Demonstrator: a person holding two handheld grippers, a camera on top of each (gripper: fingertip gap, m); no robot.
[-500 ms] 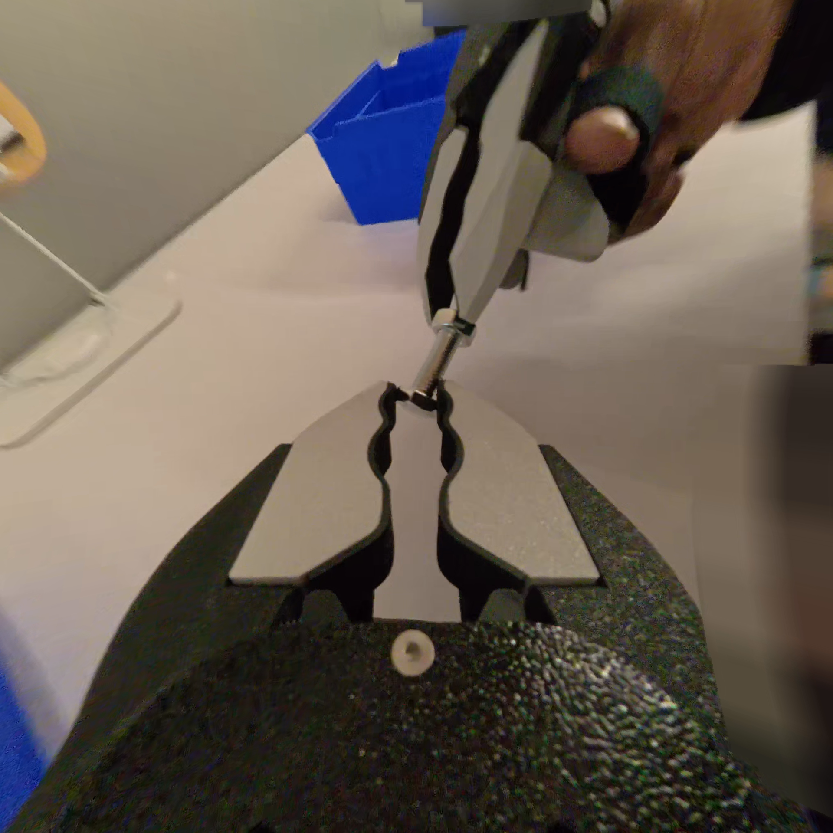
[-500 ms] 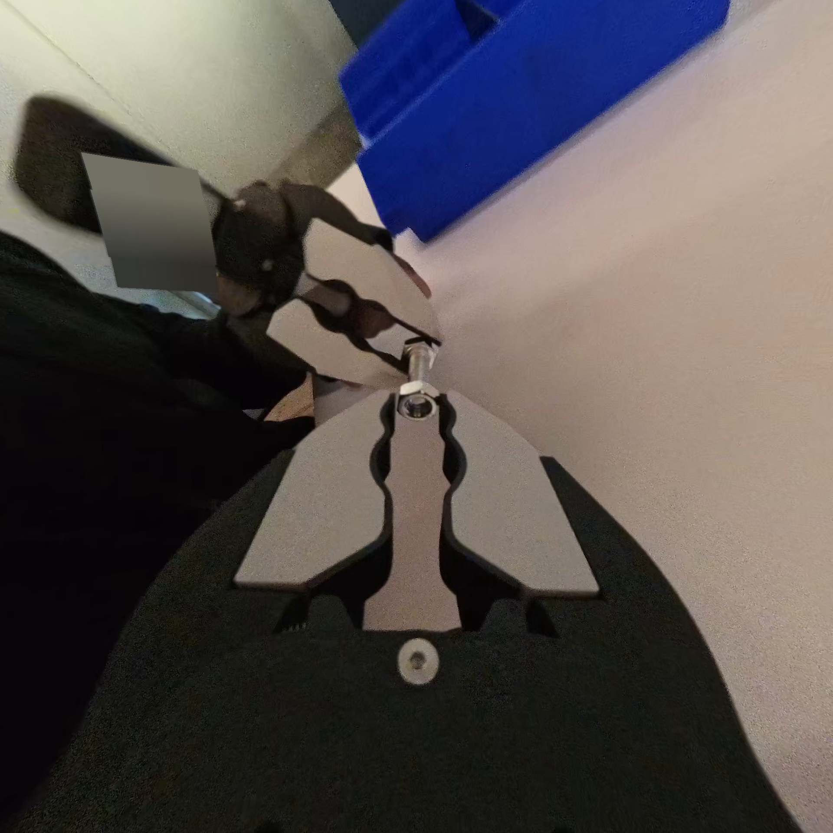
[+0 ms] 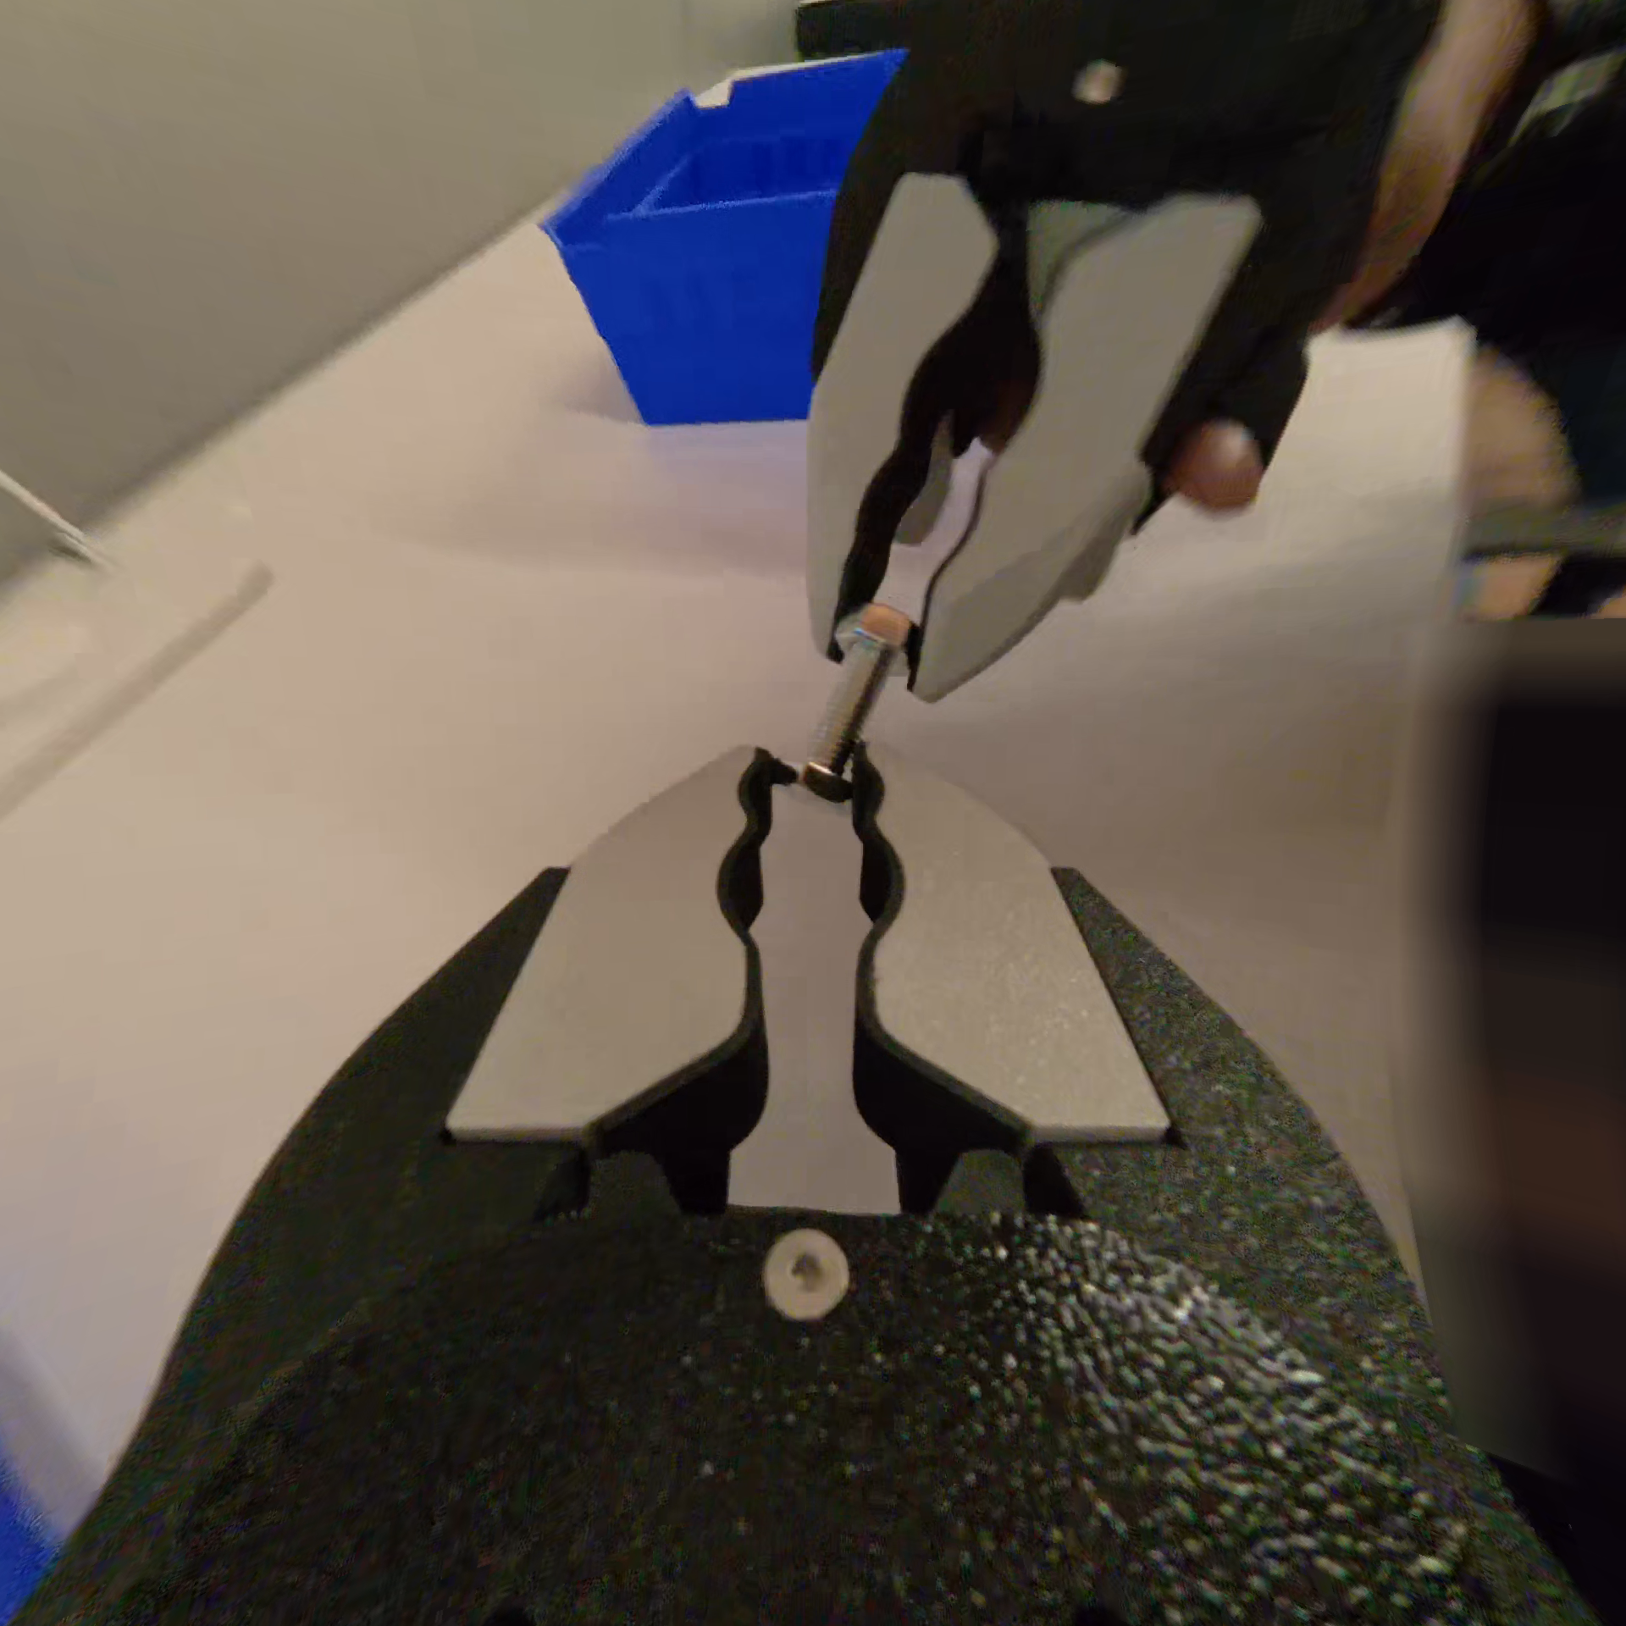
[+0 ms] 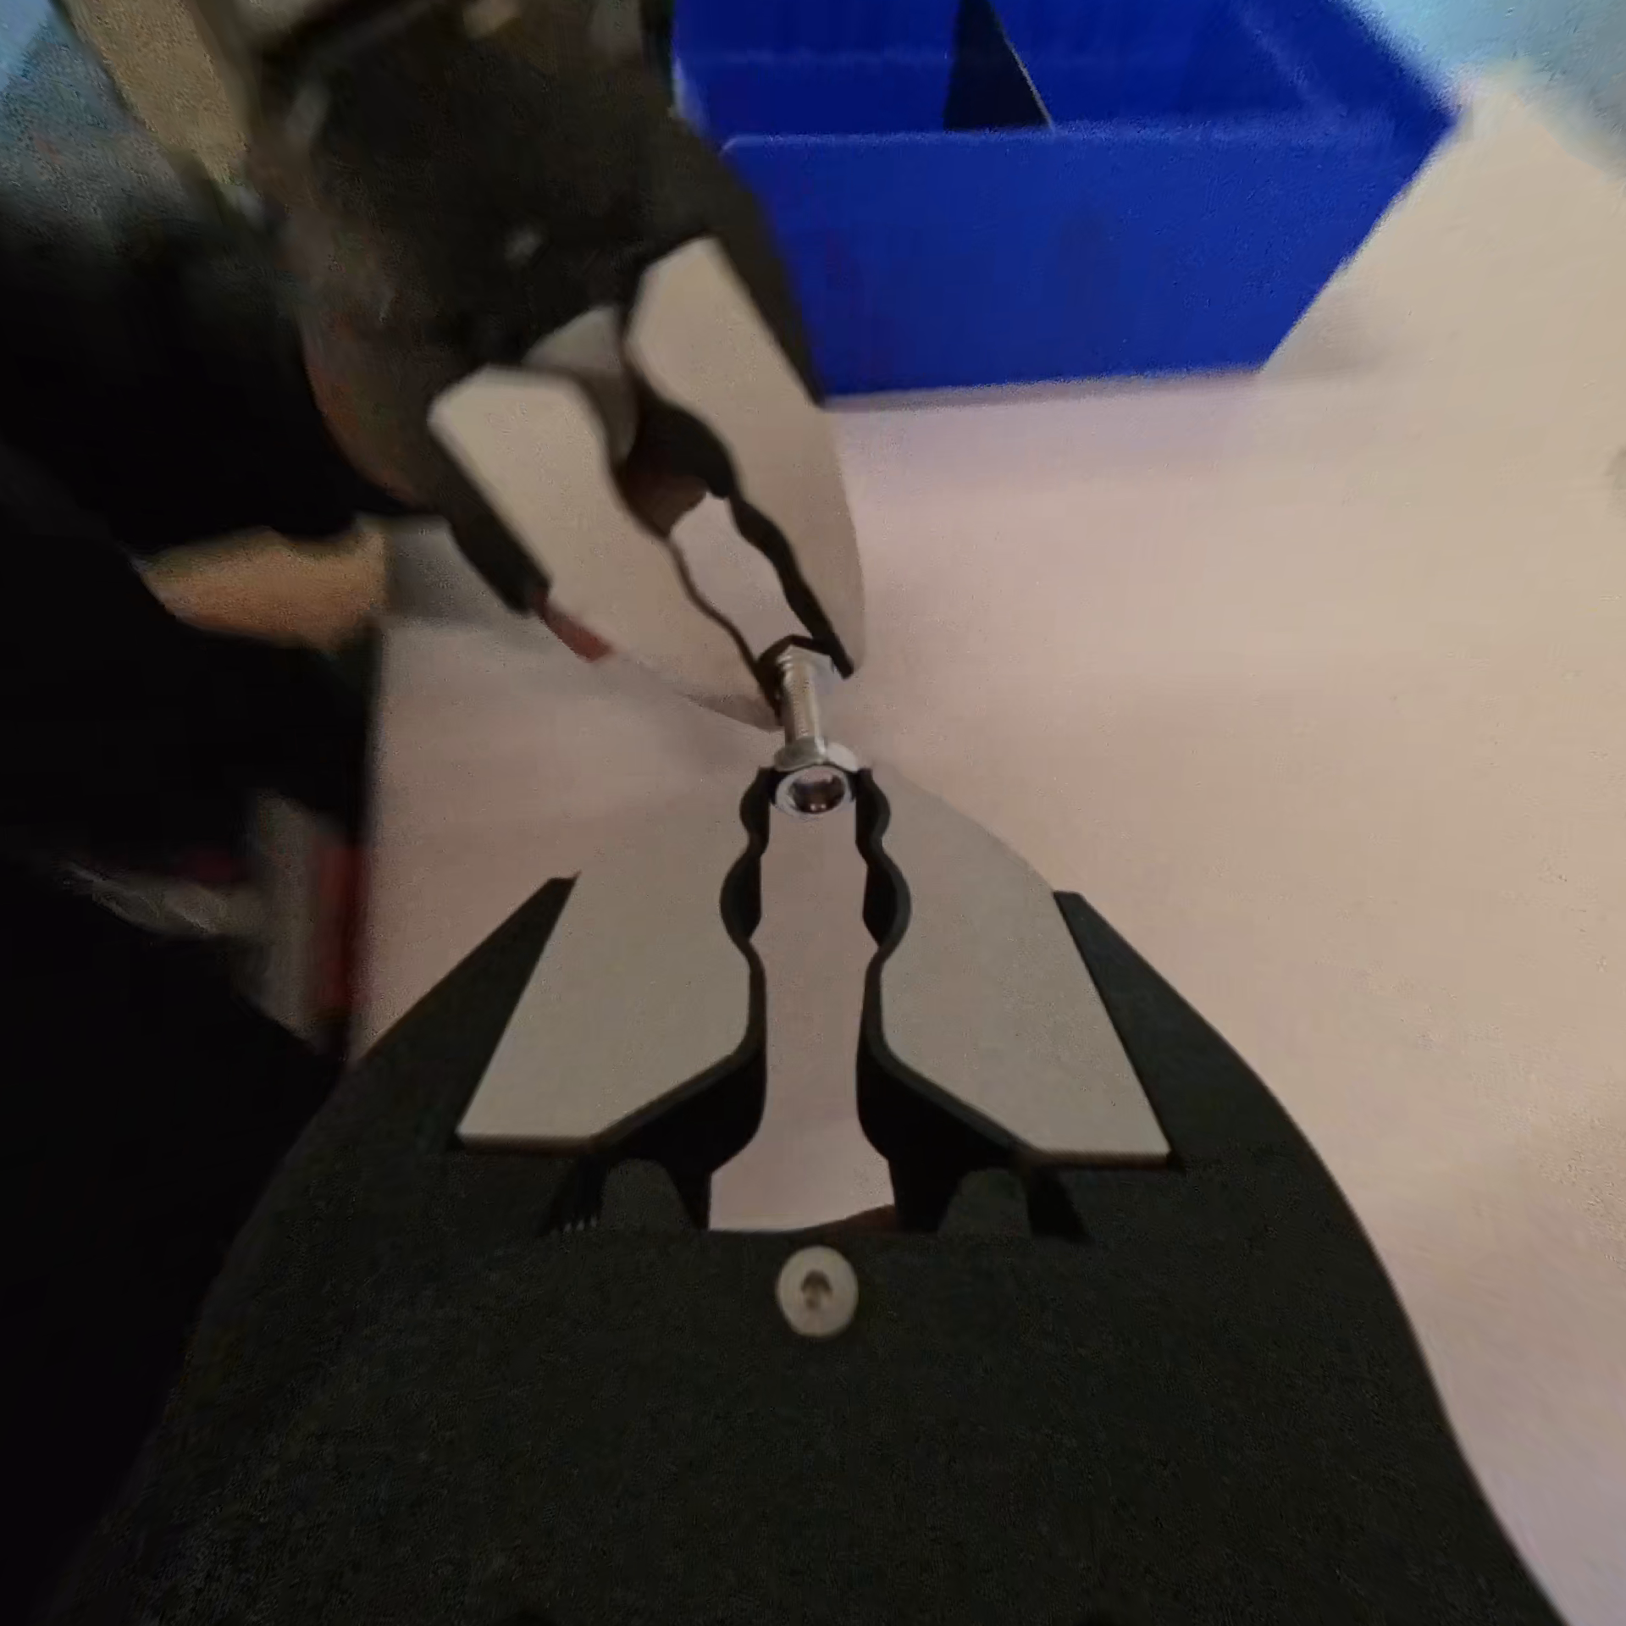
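Left gripper (image 3: 814, 779) clamps the bolt (image 3: 849, 704) by its head; right gripper (image 4: 809, 787) clamps the nut (image 4: 809, 792) on its thread. White table (image 3: 396, 704), blue bin (image 3: 721, 264) behind.

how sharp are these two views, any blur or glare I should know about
Left wrist view: bolt fairly sharp, blue bin and hand smeared, speckled glare on the black gripper body. Right wrist view: nut crisp, left gripper and bin motion-blurred; wide-angle bending in both.

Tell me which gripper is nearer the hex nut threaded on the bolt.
Right. The right gripper has its jaws shut on the nut itself. The left gripper grips the bolt at its opposite end, a shaft's length from the nut.
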